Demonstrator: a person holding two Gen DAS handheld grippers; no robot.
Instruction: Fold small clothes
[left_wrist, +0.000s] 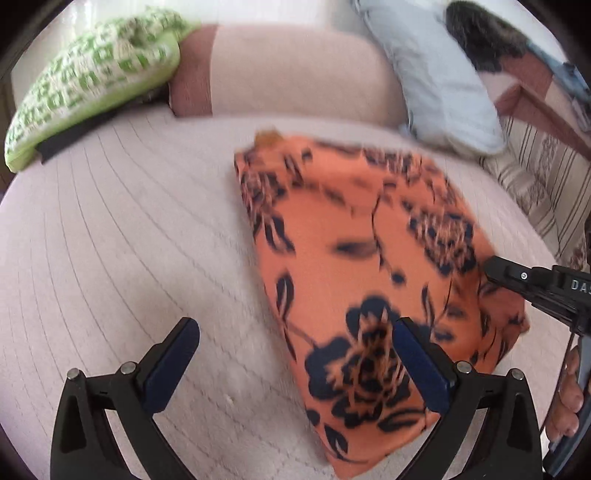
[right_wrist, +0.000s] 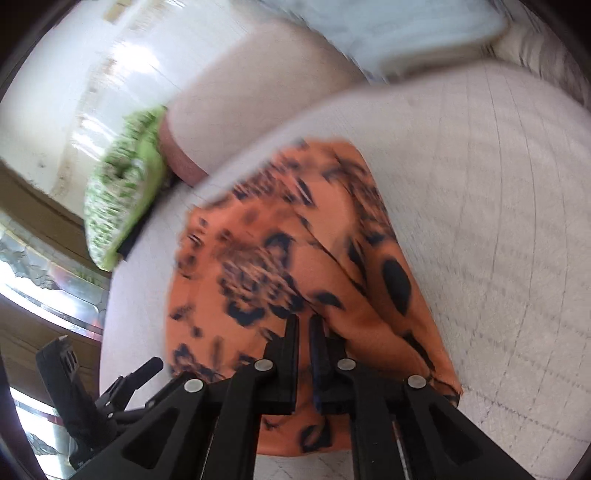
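Cloth (left_wrist: 354, 258) sits folded mid-frame on the bed (left_wrist: 129, 229) — your right gripper (right_wrist: 303, 325) pinches its edge, jaws narrow; left gripper (left_wrist: 295, 354) hovers wide, empty.

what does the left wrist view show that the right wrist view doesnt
Only the left wrist view: the left tool with its jaws wide open, one finger over the orange cloth; a hand at the right edge; a striped cover beyond the bed.

Only the right wrist view: the right tool, jaws nearly shut over the cloth; whether they pinch it is unclear; wooden furniture at the left.

Both: the cloth, the green pillow, the pale pillow and the quilted bed.
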